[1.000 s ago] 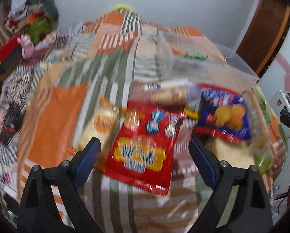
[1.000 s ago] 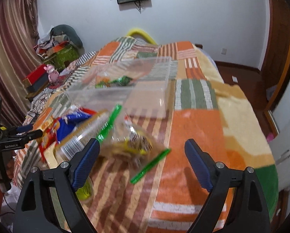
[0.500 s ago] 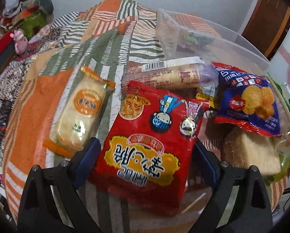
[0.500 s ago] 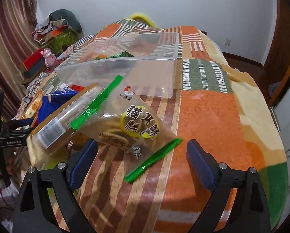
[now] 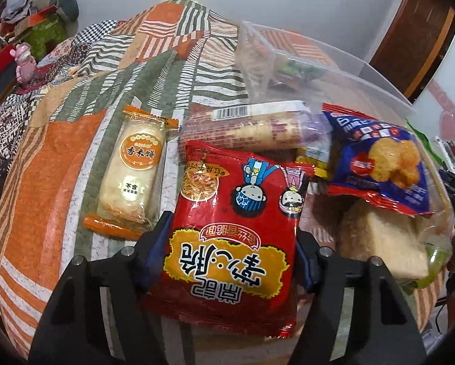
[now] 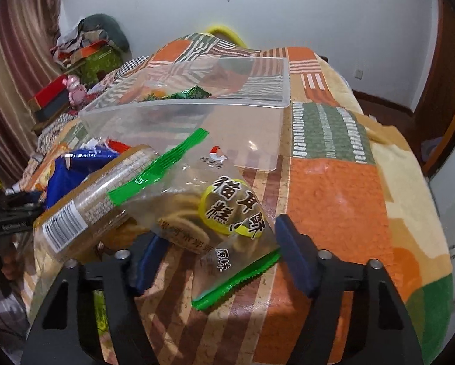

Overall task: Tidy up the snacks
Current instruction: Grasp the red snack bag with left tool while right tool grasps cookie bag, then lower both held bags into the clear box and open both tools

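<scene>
My left gripper [image 5: 230,252] is open, its fingers on either side of a red noodle-snack packet [image 5: 236,231] lying on the patchwork blanket. Beside the packet lie an orange rice-cracker pack [image 5: 134,167], a clear biscuit roll [image 5: 251,124] and a blue snack bag [image 5: 382,164]. My right gripper [image 6: 220,255] is open, its fingers astride a clear cookie bag with green edges [image 6: 203,210]. A clear plastic bin [image 6: 197,121] stands behind the snacks and holds a few small packets.
The snacks lie on a bed covered with an orange, green and striped blanket [image 6: 334,194]. A bread slice in a clear bag [image 5: 379,243] lies at the right. Boxes and a pink toy [image 6: 75,91] sit at the far left. The other gripper [image 6: 11,216] shows at the left edge.
Both grippers have moved forward and down. The red packet now lies between the left fingers and the cookie bag between the right fingers. Both stay open.
</scene>
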A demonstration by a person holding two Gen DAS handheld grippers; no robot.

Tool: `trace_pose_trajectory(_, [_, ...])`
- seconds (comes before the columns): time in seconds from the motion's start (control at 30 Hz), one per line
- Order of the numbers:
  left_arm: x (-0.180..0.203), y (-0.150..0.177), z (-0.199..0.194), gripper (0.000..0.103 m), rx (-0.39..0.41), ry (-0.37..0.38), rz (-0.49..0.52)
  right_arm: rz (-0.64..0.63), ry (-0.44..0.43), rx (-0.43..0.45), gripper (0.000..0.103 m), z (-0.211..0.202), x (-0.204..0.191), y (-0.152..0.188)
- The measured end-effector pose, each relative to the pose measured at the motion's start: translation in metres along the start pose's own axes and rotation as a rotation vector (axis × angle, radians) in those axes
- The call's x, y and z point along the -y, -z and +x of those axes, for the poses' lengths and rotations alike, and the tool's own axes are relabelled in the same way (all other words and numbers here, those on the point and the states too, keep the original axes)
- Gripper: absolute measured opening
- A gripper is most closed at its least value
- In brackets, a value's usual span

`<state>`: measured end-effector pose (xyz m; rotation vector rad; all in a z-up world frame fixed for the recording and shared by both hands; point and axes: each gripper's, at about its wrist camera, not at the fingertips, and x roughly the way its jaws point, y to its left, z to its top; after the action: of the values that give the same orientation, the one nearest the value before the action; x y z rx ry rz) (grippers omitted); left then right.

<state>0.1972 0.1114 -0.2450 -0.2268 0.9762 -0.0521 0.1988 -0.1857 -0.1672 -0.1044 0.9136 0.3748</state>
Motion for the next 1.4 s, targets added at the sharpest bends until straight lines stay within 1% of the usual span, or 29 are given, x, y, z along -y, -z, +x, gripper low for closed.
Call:
trace_pose_trajectory(0.03, [0.001, 0.001, -0.001, 0.068, 0.000, 0.000, 0.002, -0.008, 0.005, 0.004, 0.054, -0.001, 0.000, -0.001])
trace_pose_trajectory(0.07, [0.003, 0.002, -0.003, 0.068, 0.004, -0.008, 0.008, -0.019, 0.011, 0.009, 0.053, -0.003, -0.001, -0.001])
trace_pose_trajectory(0.23, [0.010, 0.002, -0.020, 0.068, 0.041, -0.013, 0.017, 0.015, 0.001, 0.018, 0.050, -0.010, 0.006, -0.003])
trace_pose_trajectory(0.4, [0.020, -0.010, -0.047, 0.068, 0.101, -0.010, 0.040, 0.016, 0.011, 0.045, 0.049, -0.022, 0.009, -0.008])
trace_pose_trajectory(0.53, [0.032, -0.026, -0.065, 0.068, 0.158, 0.002, 0.056, 0.019, 0.013, 0.093, 0.049, -0.035, 0.011, -0.018])
trace_pose_trajectory(0.7, [0.049, -0.046, -0.078, 0.068, 0.213, 0.018, 0.087, 0.009, 0.009, 0.144, 0.049, -0.046, 0.012, -0.032])
trace_pose_trajectory(0.87, [0.064, -0.069, -0.082, 0.068, 0.261, 0.037, 0.103, -0.010, 0.019, 0.191, 0.049, -0.051, 0.011, -0.047])
trace_pose_trajectory(1.03, [0.078, -0.093, -0.078, 0.068, 0.287, 0.040, 0.121, -0.010, 0.017, 0.229, 0.049, -0.052, 0.013, -0.062])
trace_pose_trajectory(1.23, [0.087, -0.117, -0.072, 0.068, 0.305, 0.048, 0.128, -0.024, -0.002, 0.240, 0.049, -0.040, 0.010, -0.083])
trace_pose_trajectory(1.4, [0.093, -0.135, -0.061, 0.068, 0.307, 0.041, 0.133, -0.035, 0.008, 0.242, 0.049, -0.027, 0.005, -0.093])
